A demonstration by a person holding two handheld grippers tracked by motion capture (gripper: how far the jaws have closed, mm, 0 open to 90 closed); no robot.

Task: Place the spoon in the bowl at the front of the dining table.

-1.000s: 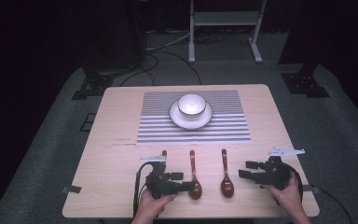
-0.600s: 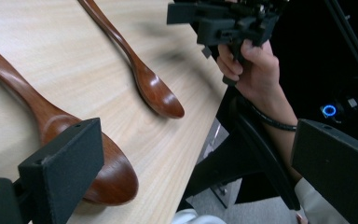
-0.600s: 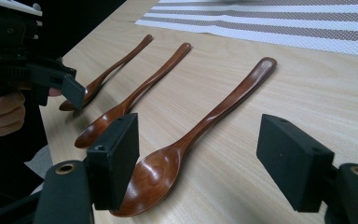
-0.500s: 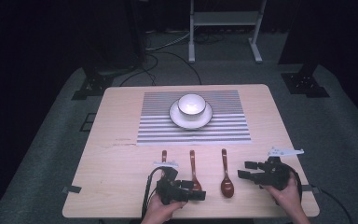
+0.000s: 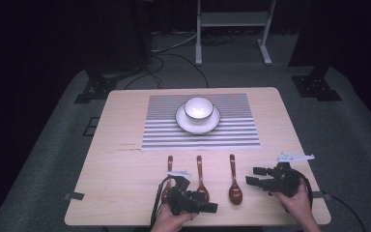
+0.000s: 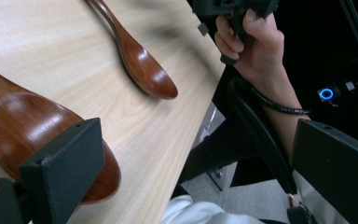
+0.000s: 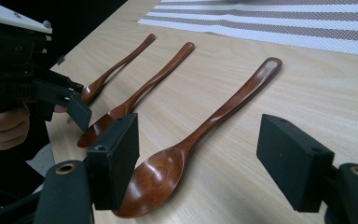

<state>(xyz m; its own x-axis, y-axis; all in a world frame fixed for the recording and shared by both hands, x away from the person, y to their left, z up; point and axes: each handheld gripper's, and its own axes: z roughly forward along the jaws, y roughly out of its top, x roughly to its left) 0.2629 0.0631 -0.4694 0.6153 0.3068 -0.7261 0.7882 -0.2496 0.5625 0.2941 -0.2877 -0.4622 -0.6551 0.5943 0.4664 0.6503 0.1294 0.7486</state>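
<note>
Spoons lie in a row of three on the near half of the wooden table [image 5: 125, 125], handles pointing toward 12 o'clock and bowls toward 6 o'clock. The left spoon [image 5: 168, 166] sits just beside the middle spoon [image 5: 200, 176], and the right spoon [image 5: 233, 181] lies a little farther toward 3 o'clock. Toward 12 o'clock from them a striped placemat [image 5: 159, 130] carries a white saucer [image 5: 183, 123] with a white bowl [image 5: 198, 108] on it.

The left gripper [image 5: 207, 207], held in the left hand [image 5: 171, 222] at the table's near edge, points toward 3 o'clock with its jaws over the bowl end of the middle spoon. In the left gripper view its jaws stand wide apart: one jaw sits in front of the middle spoon's bowl [image 6: 37, 126], the other hangs out past the table edge, and they hold nothing.

The right gripper [image 5: 252, 176], held in the right hand [image 5: 299, 200], points toward 9 o'clock at the right spoon's bowl. In the right gripper view its jaws are spread wide on either side of that spoon's bowl [image 7: 161, 179], gripping nothing; whether a jaw touches the spoon cannot be told.
</note>
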